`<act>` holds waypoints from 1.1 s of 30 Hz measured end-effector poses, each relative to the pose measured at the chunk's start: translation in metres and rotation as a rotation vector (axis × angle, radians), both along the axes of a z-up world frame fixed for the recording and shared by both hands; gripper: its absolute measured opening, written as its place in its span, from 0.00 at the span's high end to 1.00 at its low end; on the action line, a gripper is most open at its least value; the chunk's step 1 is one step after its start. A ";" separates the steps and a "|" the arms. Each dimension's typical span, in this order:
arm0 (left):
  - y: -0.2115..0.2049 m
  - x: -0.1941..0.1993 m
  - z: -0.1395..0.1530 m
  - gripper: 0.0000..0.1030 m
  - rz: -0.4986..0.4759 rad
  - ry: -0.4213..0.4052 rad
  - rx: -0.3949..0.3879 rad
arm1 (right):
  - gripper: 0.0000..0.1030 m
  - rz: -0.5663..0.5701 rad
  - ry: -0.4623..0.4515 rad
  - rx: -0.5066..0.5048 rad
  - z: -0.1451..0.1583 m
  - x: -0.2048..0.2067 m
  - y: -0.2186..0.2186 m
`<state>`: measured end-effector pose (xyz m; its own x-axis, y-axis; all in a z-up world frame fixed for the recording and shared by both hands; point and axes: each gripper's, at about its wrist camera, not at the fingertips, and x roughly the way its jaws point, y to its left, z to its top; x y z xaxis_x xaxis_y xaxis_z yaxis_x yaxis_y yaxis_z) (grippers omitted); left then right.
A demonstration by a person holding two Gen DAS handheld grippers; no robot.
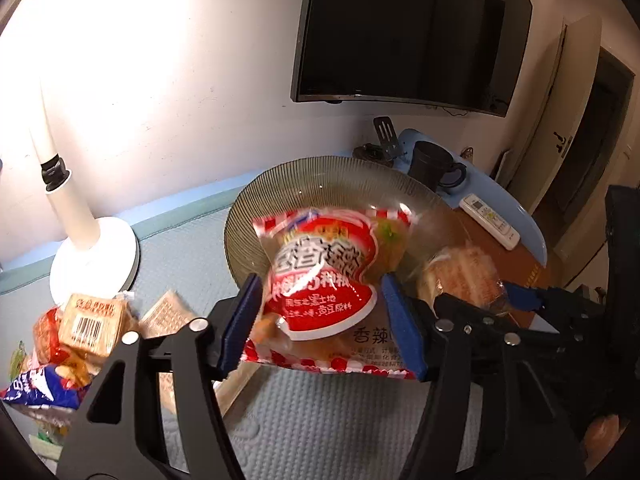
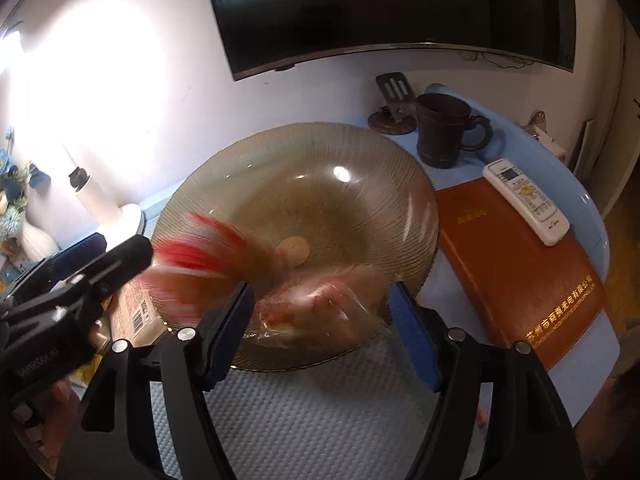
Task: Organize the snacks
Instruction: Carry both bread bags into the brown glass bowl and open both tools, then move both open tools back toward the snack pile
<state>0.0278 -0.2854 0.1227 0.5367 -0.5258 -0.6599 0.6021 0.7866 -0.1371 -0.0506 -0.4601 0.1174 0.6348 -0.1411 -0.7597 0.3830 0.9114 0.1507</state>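
Observation:
My left gripper [image 1: 320, 320] is shut on a red snack packet [image 1: 324, 280] with white print, held in the air in front of the ribbed glass plate [image 1: 340, 176]. In the right wrist view that packet [image 2: 208, 248] is a red blur over the plate's [image 2: 360, 152] left side, at the left gripper's tip. My right gripper [image 2: 322, 320] has its jaws wide apart over the plate's near rim. A blurred clear packet [image 2: 320, 300] with orange contents lies between its blue fingers [image 2: 412, 336], and whether they touch it is unclear. The same packet [image 1: 460, 276] shows at the plate's right.
Several loose snack packets [image 1: 92, 324] lie at the left beside a white lamp base [image 1: 96, 256]. Behind the plate stand a dark mug [image 2: 444, 136] and a clip stand [image 2: 394, 104]. A brown book [image 2: 520, 272] with a white remote [image 2: 524, 200] lies on the right. A textured mat [image 2: 300, 412] covers the near table.

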 end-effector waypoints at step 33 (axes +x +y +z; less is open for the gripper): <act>0.373 -0.065 -0.028 0.18 0.714 -0.061 0.059 | 0.05 0.426 -0.087 -0.147 -0.055 0.013 0.220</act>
<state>-0.0373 0.0881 0.0949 0.7732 0.0029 -0.6342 -0.0568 0.9963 -0.0646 -0.0376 -0.2397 0.0620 0.7200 0.0437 -0.6926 -0.0388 0.9990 0.0227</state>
